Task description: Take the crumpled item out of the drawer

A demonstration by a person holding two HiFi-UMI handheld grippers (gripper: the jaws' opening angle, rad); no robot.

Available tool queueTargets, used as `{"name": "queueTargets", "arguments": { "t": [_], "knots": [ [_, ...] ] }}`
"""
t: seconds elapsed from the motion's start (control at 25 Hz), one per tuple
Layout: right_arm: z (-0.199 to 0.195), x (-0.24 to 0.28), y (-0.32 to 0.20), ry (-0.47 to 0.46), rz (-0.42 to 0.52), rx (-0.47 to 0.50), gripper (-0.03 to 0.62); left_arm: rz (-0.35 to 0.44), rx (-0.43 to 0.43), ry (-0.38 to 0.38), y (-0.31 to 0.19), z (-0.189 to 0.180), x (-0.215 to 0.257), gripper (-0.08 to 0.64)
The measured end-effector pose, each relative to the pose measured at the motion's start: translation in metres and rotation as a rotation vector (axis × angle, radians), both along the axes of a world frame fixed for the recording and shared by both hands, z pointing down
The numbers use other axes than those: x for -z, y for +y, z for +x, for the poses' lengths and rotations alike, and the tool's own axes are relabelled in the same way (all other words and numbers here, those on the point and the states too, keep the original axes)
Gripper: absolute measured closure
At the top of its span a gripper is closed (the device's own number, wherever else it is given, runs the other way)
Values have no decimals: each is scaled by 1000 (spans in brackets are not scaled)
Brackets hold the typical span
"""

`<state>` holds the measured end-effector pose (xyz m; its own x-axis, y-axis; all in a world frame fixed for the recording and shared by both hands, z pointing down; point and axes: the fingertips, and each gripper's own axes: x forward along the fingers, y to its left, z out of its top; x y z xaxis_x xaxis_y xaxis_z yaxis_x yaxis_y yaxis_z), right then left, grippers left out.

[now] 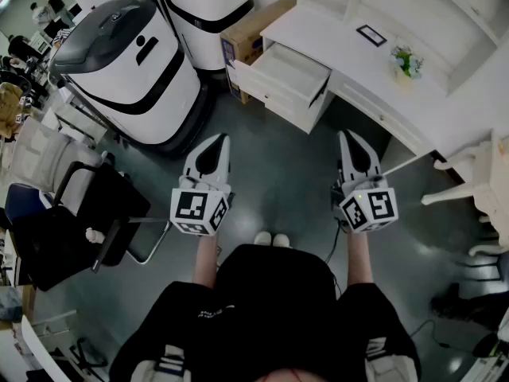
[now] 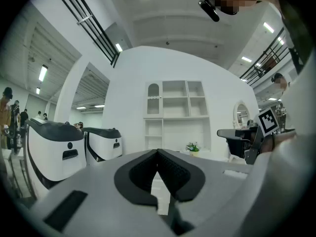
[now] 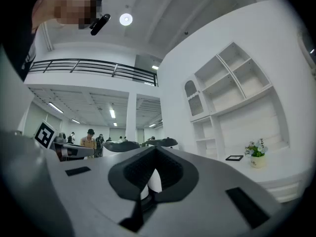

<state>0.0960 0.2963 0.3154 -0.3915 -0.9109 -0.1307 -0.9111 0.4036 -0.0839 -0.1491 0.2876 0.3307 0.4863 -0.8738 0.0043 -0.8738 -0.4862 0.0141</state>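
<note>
A white drawer (image 1: 285, 78) stands pulled out of the white desk (image 1: 350, 50), a good way ahead of me. Its inside looks plain white, and I cannot make out any crumpled item in it. My left gripper (image 1: 219, 140) (image 2: 158, 153) hangs at waist height over the grey floor, its jaws shut tip to tip with nothing between them. My right gripper (image 1: 347, 135) (image 3: 155, 150) is level with it on the right, also shut and empty. Both point towards the desk and are well short of the drawer.
Two big white-and-black machines (image 1: 131, 62) (image 1: 208, 6) stand at the left, with a cardboard box (image 1: 256, 26) beside the desk. On the desk are a small flower pot (image 1: 407, 60) and a picture frame (image 1: 371, 34). A black chair (image 1: 71, 213) is at my left and a white chair (image 1: 477, 183) at my right.
</note>
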Motion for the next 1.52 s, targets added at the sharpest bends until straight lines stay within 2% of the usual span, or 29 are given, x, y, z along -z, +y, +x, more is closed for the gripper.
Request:
{"name": "queueTargets", "arguments": {
  "t": [0.08,0.24,0.56,0.92,1.32,1.52],
  "knots": [
    [3,-1,-1,-6,-4,-1,600,0,1,-3,-1,2,0,563],
    [13,0,-6,-77,-9,10,600,-5,8,-7,-5,8,-2,563],
    [31,-6,-16,-2,7,4,600,-24,21,-23,-12,24,-9,563],
    [44,-24,-41,-38,-30,25,600,-66,66,-30,-24,29,-27,562],
    [36,-40,-115,-63,-70,24,600,-90,64,-21,-93,22,-41,563],
    [30,-39,-162,-53,-85,9,600,-77,16,-10,-150,29,-32,563]
  ]
}}
